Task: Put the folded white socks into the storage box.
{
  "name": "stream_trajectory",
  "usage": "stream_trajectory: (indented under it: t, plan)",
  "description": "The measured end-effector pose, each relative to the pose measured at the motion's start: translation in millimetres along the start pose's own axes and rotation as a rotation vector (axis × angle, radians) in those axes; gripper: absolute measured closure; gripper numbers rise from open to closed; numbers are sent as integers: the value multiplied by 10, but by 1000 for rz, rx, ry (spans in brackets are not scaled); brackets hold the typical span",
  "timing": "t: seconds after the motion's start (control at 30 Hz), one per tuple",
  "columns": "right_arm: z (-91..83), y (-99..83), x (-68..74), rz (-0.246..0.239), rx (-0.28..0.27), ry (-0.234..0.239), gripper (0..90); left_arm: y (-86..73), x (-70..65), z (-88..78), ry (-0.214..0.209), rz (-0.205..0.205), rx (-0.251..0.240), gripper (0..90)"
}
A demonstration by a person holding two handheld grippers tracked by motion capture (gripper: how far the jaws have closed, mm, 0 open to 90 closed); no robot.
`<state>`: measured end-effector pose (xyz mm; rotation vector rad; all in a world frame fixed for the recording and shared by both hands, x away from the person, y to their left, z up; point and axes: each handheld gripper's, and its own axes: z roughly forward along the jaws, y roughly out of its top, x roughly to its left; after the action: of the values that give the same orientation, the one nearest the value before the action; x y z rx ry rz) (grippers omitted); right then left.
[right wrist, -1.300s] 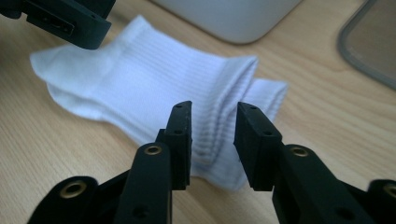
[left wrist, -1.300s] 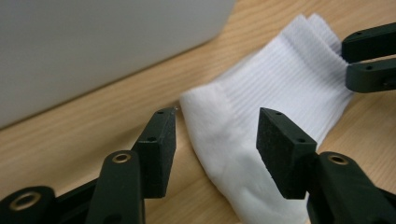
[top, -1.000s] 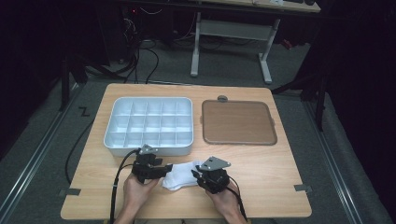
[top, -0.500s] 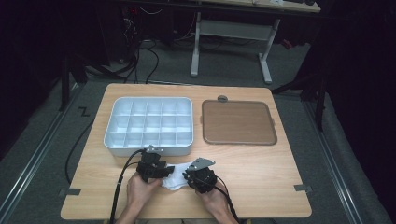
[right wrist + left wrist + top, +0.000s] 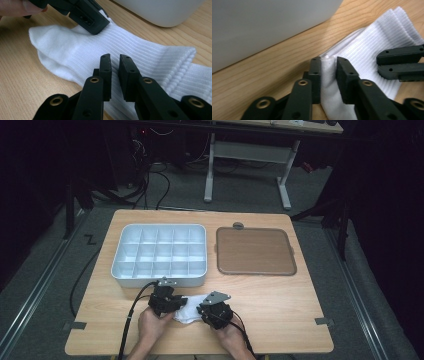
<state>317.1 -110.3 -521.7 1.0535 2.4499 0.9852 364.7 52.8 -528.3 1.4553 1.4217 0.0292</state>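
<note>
A white ribbed sock (image 5: pixel 189 310) lies on the wooden table (image 5: pixel 280 315) near its front edge, just in front of the white compartment tray (image 5: pixel 159 255). My left gripper (image 5: pixel 175 304) is at the sock's left end. Its jaws have just been closing and now pinch a raised fold of the sock (image 5: pixel 328 65) between the pads. My right gripper (image 5: pixel 202 312) comes in from the right. Its jaws have drawn together too and clamp the ribbed fabric (image 5: pixel 150 60) at mid-length. In the right gripper view the left gripper (image 5: pixel 83 13) sits on the sock's far end.
The tray's pale wall (image 5: pixel 262 25) stands close behind the sock. A brown square board (image 5: pixel 254 251) lies to the right of the tray. Cables trail from both grippers toward the front edge. Bare wood stretches to the right of my hands.
The right gripper has slid left and down onto the sock, so both grippers now sit closer together. The left hand has stayed in place.
</note>
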Motion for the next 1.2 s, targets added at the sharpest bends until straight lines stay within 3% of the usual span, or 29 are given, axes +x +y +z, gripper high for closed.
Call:
stream_trajectory:
  t: [0.17,0.33,0.67,1.03,1.2]
  plan:
    - [2,-6,-3,4,-4,3,815,41,27,-10,-17,-47,23,816]
    - [1,-3,6,-6,-1,1,817,56,19,-57,-31,-48,22,824]
    - [21,33,45,-21,14,5,823,150,-20,-231,-97,-82,7,830]
    - [125,164,121,-57,38,34,831,217,-74,-413,-116,-52,-5,834]
    - [189,243,200,-82,49,42,833,245,-66,-479,-127,-62,-29,838]
